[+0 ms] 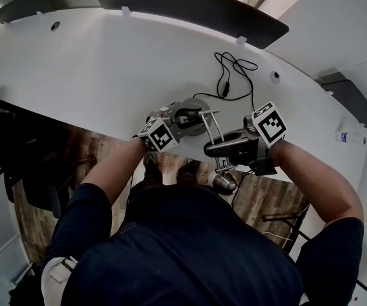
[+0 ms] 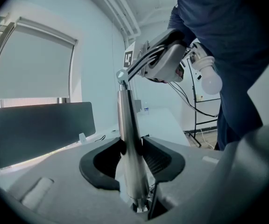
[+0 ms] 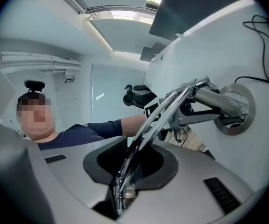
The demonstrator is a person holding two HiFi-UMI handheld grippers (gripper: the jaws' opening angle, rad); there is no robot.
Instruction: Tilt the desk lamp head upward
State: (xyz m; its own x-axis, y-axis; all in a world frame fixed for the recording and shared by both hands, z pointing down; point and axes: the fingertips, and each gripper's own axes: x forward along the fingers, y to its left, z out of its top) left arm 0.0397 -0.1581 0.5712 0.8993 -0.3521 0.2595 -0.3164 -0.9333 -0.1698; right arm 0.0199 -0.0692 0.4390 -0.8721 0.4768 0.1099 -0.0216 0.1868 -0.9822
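Note:
A chrome desk lamp stands on its round base (image 1: 195,107) near the front edge of the white desk (image 1: 107,75). My left gripper (image 1: 169,121) is shut on the upright pole (image 2: 125,115), with both pads pressed to it (image 2: 130,141). The twin thin arm rods (image 1: 212,129) run from the pole's top toward me. They pass between the jaws of my right gripper (image 1: 216,150), which stand slightly open around them (image 3: 130,141). Past the desk edge, below my right gripper, hangs the lamp head (image 1: 225,182); its white bulb (image 2: 210,80) shows in the left gripper view.
The lamp's black cable (image 1: 234,75) loops across the desk behind the base. A small bottle (image 1: 349,137) lies at the far right. Dark partition panels (image 1: 183,5) line the desk's back edge. A black chair (image 1: 37,183) stands on the wooden floor at the left.

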